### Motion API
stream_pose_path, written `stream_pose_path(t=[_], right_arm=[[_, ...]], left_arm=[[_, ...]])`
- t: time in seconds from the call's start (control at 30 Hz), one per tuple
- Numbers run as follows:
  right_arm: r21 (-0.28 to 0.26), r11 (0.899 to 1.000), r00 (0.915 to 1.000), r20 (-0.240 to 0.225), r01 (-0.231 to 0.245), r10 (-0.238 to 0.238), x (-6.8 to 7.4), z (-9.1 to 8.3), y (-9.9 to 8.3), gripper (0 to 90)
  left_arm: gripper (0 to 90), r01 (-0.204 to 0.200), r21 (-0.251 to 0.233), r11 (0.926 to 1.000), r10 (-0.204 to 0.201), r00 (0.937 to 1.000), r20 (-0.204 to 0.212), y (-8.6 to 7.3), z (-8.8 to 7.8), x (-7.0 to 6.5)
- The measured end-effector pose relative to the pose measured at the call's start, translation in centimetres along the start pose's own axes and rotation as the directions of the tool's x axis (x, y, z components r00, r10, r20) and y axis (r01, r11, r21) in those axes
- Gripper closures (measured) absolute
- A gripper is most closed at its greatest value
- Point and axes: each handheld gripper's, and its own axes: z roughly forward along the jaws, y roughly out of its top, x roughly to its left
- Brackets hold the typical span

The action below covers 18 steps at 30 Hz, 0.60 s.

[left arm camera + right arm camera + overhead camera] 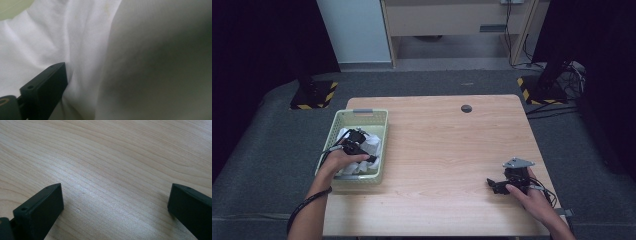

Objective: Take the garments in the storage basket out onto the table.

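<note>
A pale green basket point(360, 114) stands at the table's left edge with white cloth point(373, 141) bunched inside it. My left gripper point(363, 146) reaches down into the basket, right among the cloth. In the left gripper view the white cloth point(75, 37) lies close up. One black jaw stands far to the left, while a shaded fold covers the other side, so my left gripper point(112, 70) reads as open. My right gripper point(491, 184) rests low near the table's front right corner. It points left and stands open point(116, 186) over bare wood, holding nothing.
The light wooden table point(437, 145) has a small round grey cap point(466, 108) near its far edge. Dark mats and carpet surround it, with black stands on yellow-striped bases point(314, 95) behind it. Cables lie at the back right.
</note>
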Motion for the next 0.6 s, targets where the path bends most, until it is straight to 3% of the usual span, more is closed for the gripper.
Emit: stream_pose_path(t=[0.13,0.2,0.3,0.33,0.37,0.47,0.6], right_arm=[[-0.001,1.0,1.0,0.0,0.0,0.0,0.0,0.0,0.0,0.4],[-0.001,1.0,1.0,0.0,0.0,0.0,0.0,0.0,0.0,0.4],[-0.001,1.0,1.0,0.0,0.0,0.0,0.0,0.0,0.0,0.4],[0.0,1.0,1.0,0.0,0.0,0.0,0.0,0.0,0.0,0.4],[0.0,1.0,1.0,-0.001,0.0,0.0,0.0,0.0,0.0,0.4],[-0.001,1.0,1.0,-0.001,0.003,-0.003,0.0,0.0,0.0,0.4],[-0.001,1.0,1.0,0.0,0.003,-0.003,0.0,0.0,0.0,0.4]], left_arm=[[1.9,-0.011,0.016,0.9998,0.012,0.9994,-0.032,0.2,0.1,-0.3],[6.2,-0.017,0.02,0.9997,0.018,0.9987,-0.048,0.3,-0.1,-0.4],[24.8,-0.026,0.005,0.9996,0.026,0.9965,-0.079,0.1,-0.5,-0.6],[30.3,-0.028,-0.002,0.9996,0.028,0.9969,-0.074,0.0,-0.8,-0.6],[44.0,-0.024,-0.011,0.9997,0.023,0.9978,-0.062,-0.1,-1.0,-0.6],[62.3,-0.021,-0.027,0.9994,0.019,0.9982,-0.056,-0.4,-1.2,-0.5],[69.4,-0.007,-0.03,0.9995,0.006,0.9983,-0.058,-0.4,-1.4,-0.4]])
